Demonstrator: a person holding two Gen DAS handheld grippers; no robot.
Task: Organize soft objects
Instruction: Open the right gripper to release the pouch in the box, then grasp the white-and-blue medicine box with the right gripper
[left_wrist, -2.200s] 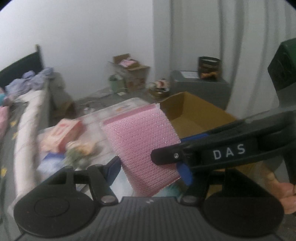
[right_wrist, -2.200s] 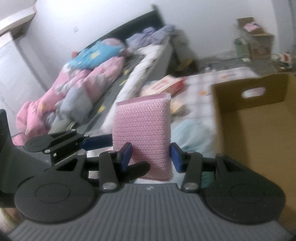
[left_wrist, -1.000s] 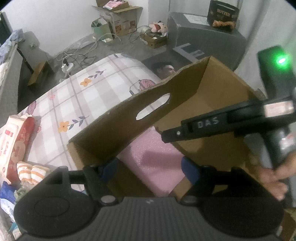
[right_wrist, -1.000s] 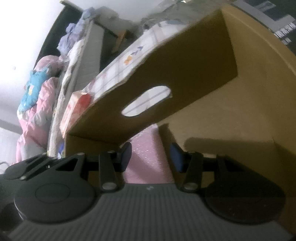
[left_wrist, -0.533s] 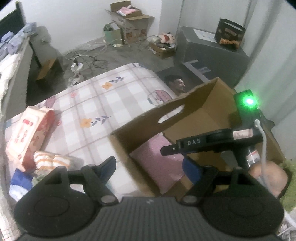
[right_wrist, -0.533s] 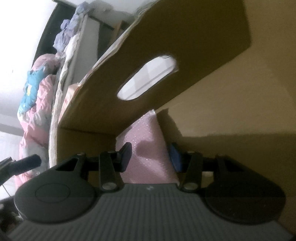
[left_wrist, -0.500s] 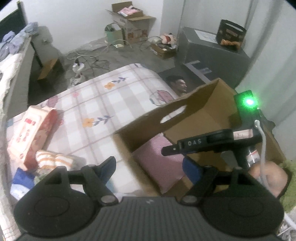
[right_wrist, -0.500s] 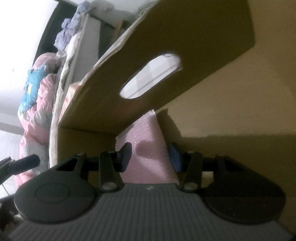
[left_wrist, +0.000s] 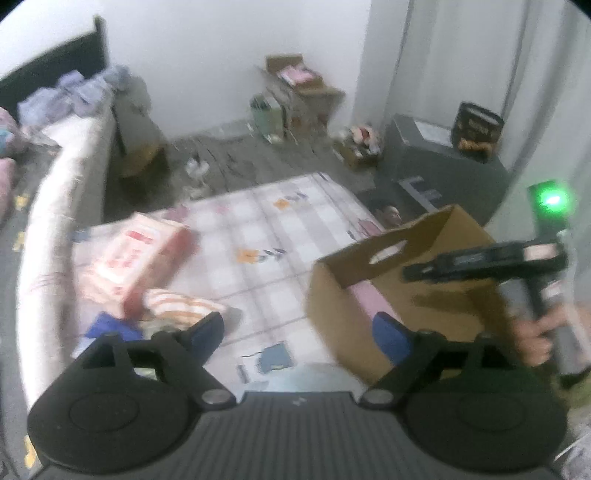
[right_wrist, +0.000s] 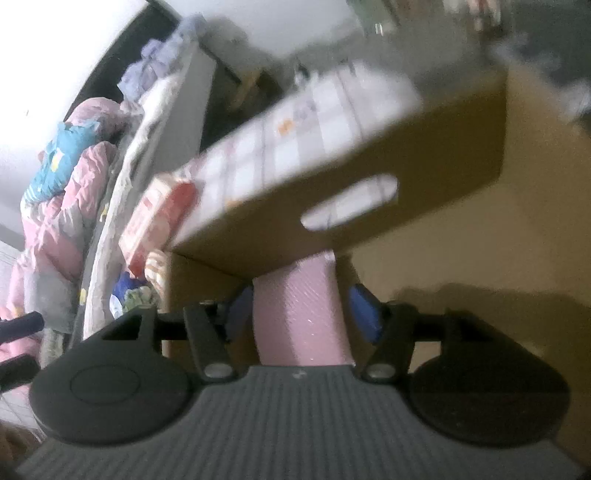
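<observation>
A pink bubble-wrap pouch (right_wrist: 301, 314) lies on the floor of the open cardboard box (right_wrist: 369, 177); a strip of it shows in the left wrist view (left_wrist: 369, 299). My right gripper (right_wrist: 301, 314) is over the box with its blue pads either side of the pouch, a small gap on the right, jaws apart. My left gripper (left_wrist: 299, 332) is open and empty above the checked blanket (left_wrist: 273, 236), left of the box (left_wrist: 384, 295). A pink-and-red packet (left_wrist: 136, 254) and striped orange socks (left_wrist: 177, 302) lie on the blanket.
A bed with pink bedding (right_wrist: 55, 206) runs along the left. Cardboard boxes (left_wrist: 299, 92) and a grey case (left_wrist: 439, 162) stand by the far wall. A blue cloth (left_wrist: 110, 328) lies near the socks.
My left gripper has pulled back and swung left, away from the box. My right gripper has lifted and its jaws have opened slightly off the pouch, which stays in the box.
</observation>
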